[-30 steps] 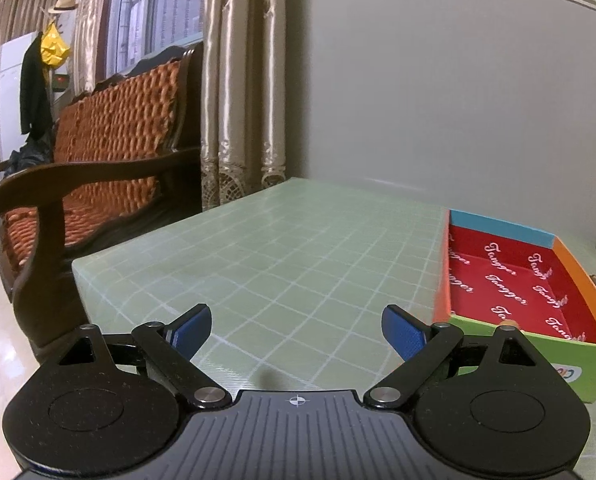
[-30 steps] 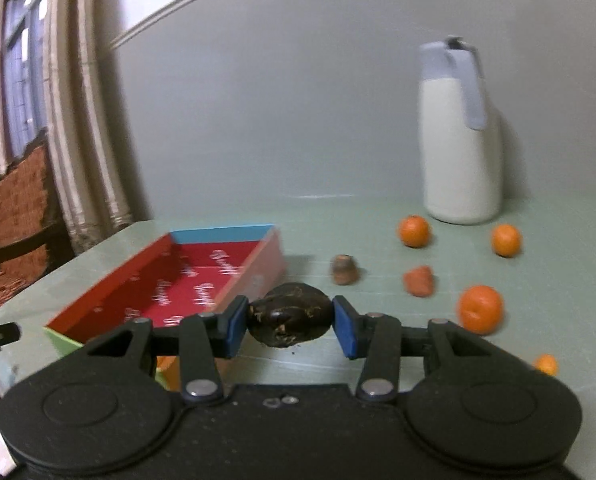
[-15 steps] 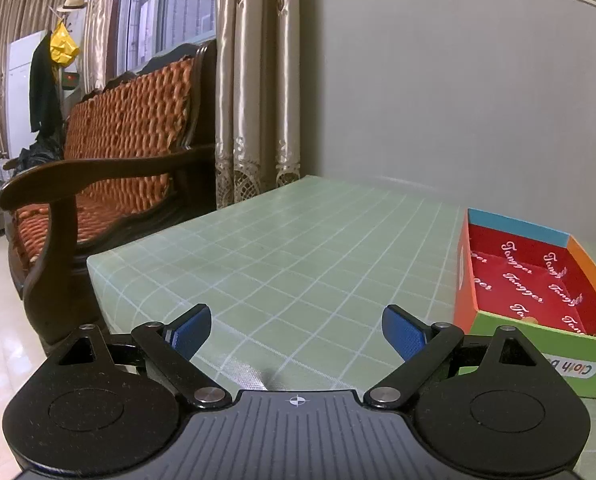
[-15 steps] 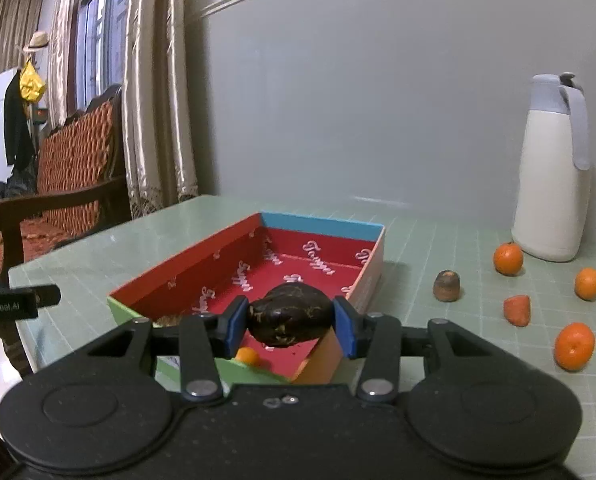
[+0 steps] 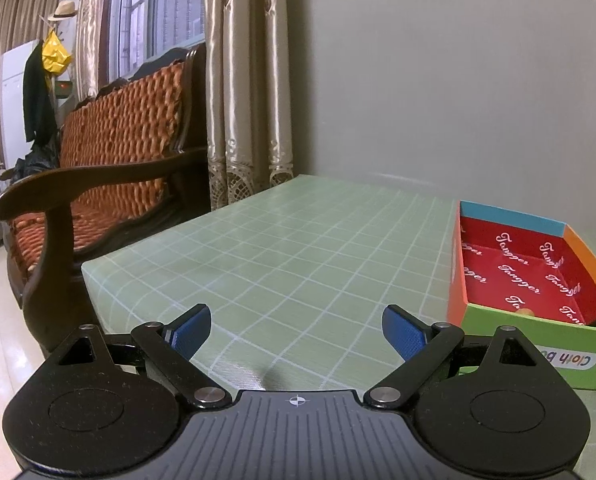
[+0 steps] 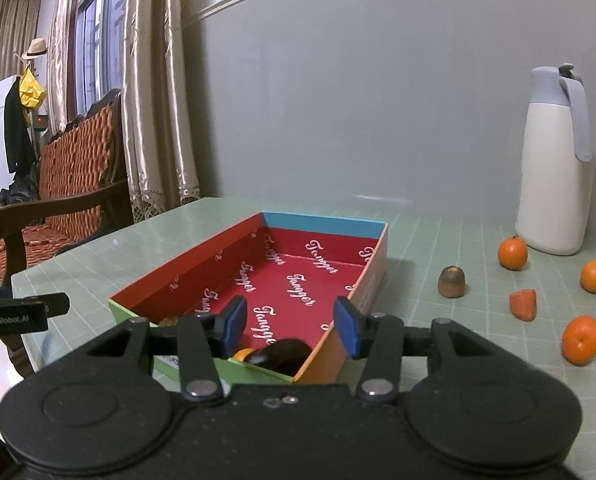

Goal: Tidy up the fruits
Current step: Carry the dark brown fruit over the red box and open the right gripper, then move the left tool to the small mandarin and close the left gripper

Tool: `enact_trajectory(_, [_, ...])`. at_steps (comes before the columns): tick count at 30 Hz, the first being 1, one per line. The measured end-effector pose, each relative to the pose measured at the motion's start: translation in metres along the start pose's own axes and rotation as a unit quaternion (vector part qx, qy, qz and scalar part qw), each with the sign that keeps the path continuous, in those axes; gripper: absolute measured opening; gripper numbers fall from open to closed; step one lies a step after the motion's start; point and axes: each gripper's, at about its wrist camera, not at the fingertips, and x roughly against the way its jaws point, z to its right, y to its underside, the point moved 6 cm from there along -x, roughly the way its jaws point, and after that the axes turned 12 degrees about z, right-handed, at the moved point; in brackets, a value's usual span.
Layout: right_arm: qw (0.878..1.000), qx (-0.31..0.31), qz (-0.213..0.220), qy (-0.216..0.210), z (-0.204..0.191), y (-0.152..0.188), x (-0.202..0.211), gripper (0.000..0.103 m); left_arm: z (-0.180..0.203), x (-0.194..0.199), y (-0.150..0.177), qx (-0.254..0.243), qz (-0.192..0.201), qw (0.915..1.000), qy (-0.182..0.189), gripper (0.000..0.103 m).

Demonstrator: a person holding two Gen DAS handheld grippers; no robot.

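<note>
Right claw (image 6: 289, 326) hangs over the near end of the red-lined box (image 6: 322, 224); its jaws have just been opening and now stand apart, nothing between the pads. The dark fruit (image 6: 283, 354) lies in the box just below them, beside an orange piece (image 6: 241, 354). Loose oranges (image 6: 582, 340) sit on the bench (image 6: 418, 236) to its right. Left claw (image 5: 298, 334) is spread wide and empty, the box (image 5: 538, 332) to its right.

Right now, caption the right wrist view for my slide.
Right gripper, jaws just opened, hangs over the red-lined box where the dark fruit lies; three tangerines wait beside the white jug.
</note>
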Motion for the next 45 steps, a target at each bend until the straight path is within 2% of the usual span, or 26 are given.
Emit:
enact_trajectory(2, [1.0,-0.003,0.005,0.003,0.001,-0.002,0.002,0.061,0.0,0.0,0.0,0.001,0.0,1.0,0.001,0.092])
enact_trajectory(3, [1.0,-0.003,0.008,0.005,0.002,-0.003,0.003,0.063,0.0,0.0,0.0,0.0,0.0,1.0,0.001,0.092])
enact_trajectory(7, [1.0,0.0,0.015,0.01,0.004,-0.006,0.006,0.066,0.001,0.001,0.0,-0.002,-0.001,1.0,0.002,0.092])
enact_trajectory(11, [1.0,-0.001,0.018,0.017,0.007,-0.007,0.009,0.077,0.002,0.0,0.0,-0.002,-0.001,1.0,0.003,0.092])
enact_trajectory(16, [0.999,0.001,0.026,0.036,0.014,-0.011,0.014,0.087,0.007,0.001,-0.001,-0.003,0.0,1.0,0.007,0.092])
enact_trajectory(27, [0.994,-0.041,0.004,0.102,0.058,-0.005,0.025,0.092,0.037,0.006,-0.002,-0.018,0.006,0.9994,0.03,0.092])
enact_trajectory(33, [0.991,-0.037,0.003,0.132,0.075,-0.002,0.035,0.092,0.052,0.011,-0.004,-0.023,0.009,0.9987,0.045,0.092])
enact_trajectory(39, [0.986,-0.043,0.007,0.161,0.101,0.0,0.055,0.093,0.083,0.021,-0.01,-0.041,0.024,0.996,0.076,0.092])
enact_trajectory(45, [0.978,-0.056,0.007,0.2,0.136,0.001,0.082,0.093,0.124,0.04,-0.018,-0.065,0.047,0.9887,0.127,0.092])
